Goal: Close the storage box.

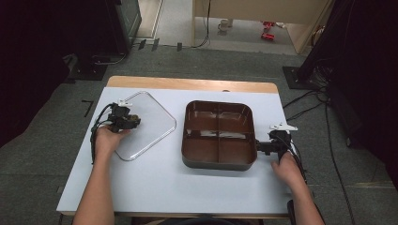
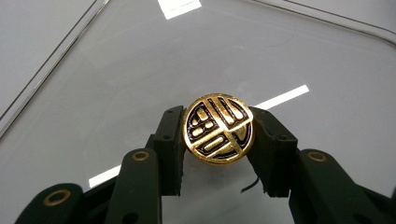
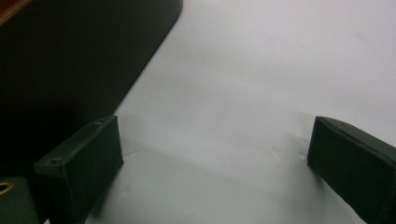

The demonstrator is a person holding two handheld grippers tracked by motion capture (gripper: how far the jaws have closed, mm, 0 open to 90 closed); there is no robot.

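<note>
A clear lid (image 1: 149, 123) lies flat on the white table left of a brown four-compartment tray (image 1: 218, 134). On the lid's middle sits a round gold and black knob (image 2: 218, 128). My left gripper (image 1: 135, 120) is shut on that knob, one black pad (image 2: 169, 140) pressed on each side of it. My right gripper (image 1: 261, 148) rests low on the table at the tray's right wall. Its jaws stand wide open in the right gripper view, with bare table between them and the tray's dark outer wall (image 3: 70, 65) beside the left jaw.
The white mat (image 1: 155, 178) covers a wooden table whose far edge (image 1: 192, 84) shows. Black equipment stands and cables (image 1: 324, 98) lie on the grey floor around it. The person's forearms come in from the bottom.
</note>
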